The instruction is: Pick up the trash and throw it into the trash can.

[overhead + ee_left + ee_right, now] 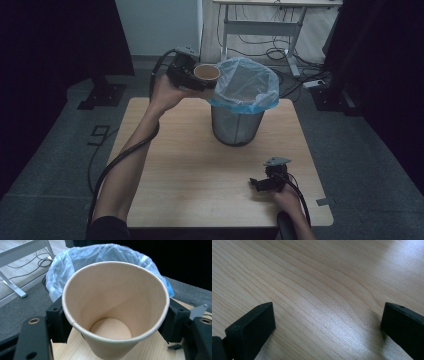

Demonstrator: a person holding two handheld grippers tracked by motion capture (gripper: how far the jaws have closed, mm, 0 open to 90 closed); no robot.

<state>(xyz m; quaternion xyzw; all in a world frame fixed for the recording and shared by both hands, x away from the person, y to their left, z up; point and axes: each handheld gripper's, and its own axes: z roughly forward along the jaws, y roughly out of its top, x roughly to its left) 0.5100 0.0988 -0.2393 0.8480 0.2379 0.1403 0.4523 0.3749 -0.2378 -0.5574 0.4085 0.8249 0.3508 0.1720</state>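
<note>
right claw (256, 184) just sits spread on the light wooden desk (200, 165), left claw (202, 80) pinching a tan paper cup (207, 73) beside the blue-lined mesh bin (240, 95)

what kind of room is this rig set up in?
Likely a lab or recording studio rather than a home. Dark curtains flank a small wooden table, loose cables run under a height-adjustable desk behind, and the floor is grey carpet. The staging is bare: just a mesh bin with a blue liner.
</note>
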